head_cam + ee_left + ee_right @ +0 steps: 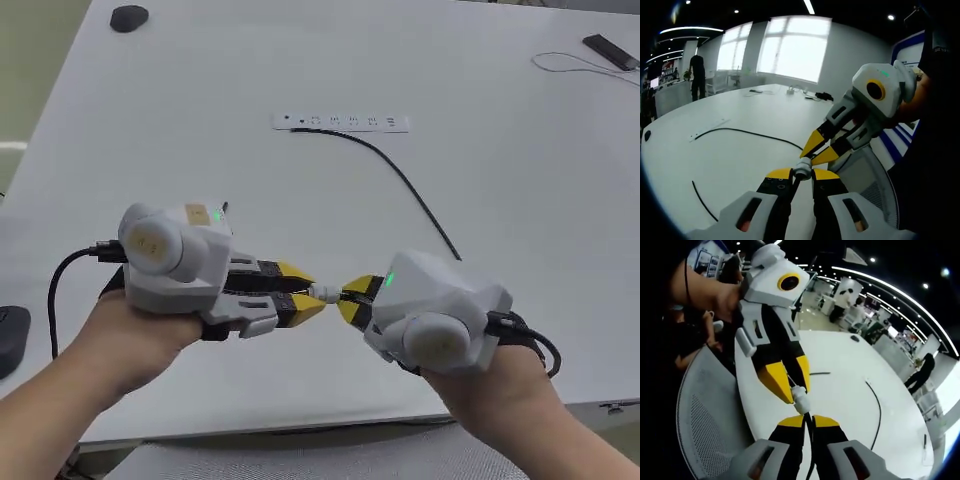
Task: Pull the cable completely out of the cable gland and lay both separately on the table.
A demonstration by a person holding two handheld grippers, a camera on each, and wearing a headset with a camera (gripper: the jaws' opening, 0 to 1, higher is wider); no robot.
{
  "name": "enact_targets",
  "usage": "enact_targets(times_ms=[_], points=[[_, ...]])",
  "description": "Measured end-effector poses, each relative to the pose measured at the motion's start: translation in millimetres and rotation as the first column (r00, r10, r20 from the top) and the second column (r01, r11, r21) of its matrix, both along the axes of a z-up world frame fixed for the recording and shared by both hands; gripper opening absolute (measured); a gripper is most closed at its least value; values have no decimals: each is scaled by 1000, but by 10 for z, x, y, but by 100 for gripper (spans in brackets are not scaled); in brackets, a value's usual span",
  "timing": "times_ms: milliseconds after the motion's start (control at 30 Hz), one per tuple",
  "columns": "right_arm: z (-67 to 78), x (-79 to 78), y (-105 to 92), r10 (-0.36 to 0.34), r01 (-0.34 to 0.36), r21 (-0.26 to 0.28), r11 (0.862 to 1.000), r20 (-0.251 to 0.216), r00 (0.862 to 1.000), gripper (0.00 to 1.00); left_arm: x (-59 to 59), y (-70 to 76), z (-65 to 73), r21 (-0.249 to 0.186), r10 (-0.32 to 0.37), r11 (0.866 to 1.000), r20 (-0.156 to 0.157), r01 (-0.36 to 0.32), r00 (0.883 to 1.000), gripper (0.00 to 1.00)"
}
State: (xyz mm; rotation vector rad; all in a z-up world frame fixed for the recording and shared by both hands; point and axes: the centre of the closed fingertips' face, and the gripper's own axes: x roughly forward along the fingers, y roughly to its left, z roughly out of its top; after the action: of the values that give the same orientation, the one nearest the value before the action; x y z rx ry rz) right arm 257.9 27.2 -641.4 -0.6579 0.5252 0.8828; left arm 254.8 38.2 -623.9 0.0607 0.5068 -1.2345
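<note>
Head view: Both grippers are hand-held above the near edge of the white desk (500, 150), tips facing each other. The left gripper (308, 292) and right gripper (350, 297) meet at a small white cable gland (325, 294), which is in the air, off the desk. A power strip (340, 122) lies further back, with its black cord (400, 175) trailing toward the near right.

Left gripper view: The left gripper (801, 174) has its jaws clamped on the cable gland (802, 167). The right gripper (812, 154) comes in from the right, its yellow tips nearly together just beside the gland.

Right gripper view: The right gripper (808, 421) has its jaws closed on a thin black cable (809, 426) that runs up into the cable gland (801, 401). The left gripper (797, 392) grips the gland from above. The cable is not yet out of the gland.
</note>
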Motion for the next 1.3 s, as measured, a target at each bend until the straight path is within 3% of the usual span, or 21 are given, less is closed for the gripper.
enact_targets(times_ms=[367, 533, 633, 733, 900, 967, 1067, 1167, 1233, 1300], points=[[-22, 46, -66, -39, 40, 42, 998, -36, 999, 0, 46, -43, 0, 5, 6, 1000, 11, -7, 1000, 15], [-89, 84, -139, -60, 63, 56, 996, -63, 996, 0, 68, -45, -16, 12, 19, 1000, 10, -19, 1000, 15], [-129, 101, -180, -97, 109, 105, 989, -111, 989, 0, 77, -47, -21, 17, 27, 999, 9, -27, 1000, 15], [-187, 122, -251, -102, 112, 88, 990, -106, 989, 0, 92, -44, -31, 17, 38, 999, 2, -38, 999, 15], [-269, 142, -354, -134, 149, 104, 983, -140, 981, 0, 99, -75, -47, 22, 43, 999, -2, -43, 999, 15], [-311, 159, -404, -153, 173, 112, 979, -164, 974, 0, 106, -95, -51, 20, 48, 999, -3, -48, 999, 15], [-355, 182, -461, -203, 248, 176, 953, -240, 949, 0, 103, -126, -42, 16, 55, 998, -2, -55, 998, 15], [-398, 218, -537, -218, 261, 168, 950, -238, 946, 0, 113, -131, -32, 11, 60, 998, -3, -60, 998, 15], [-437, 217, -572, -238, 294, 193, 936, -268, 934, 0, 114, -131, -26, 10, 62, 998, -4, -62, 998, 15], [-469, 230, -621, -253, 311, 191, 931, -275, 928, 0, 119, -128, -21, 12, 64, 998, -2, -64, 998, 15]])
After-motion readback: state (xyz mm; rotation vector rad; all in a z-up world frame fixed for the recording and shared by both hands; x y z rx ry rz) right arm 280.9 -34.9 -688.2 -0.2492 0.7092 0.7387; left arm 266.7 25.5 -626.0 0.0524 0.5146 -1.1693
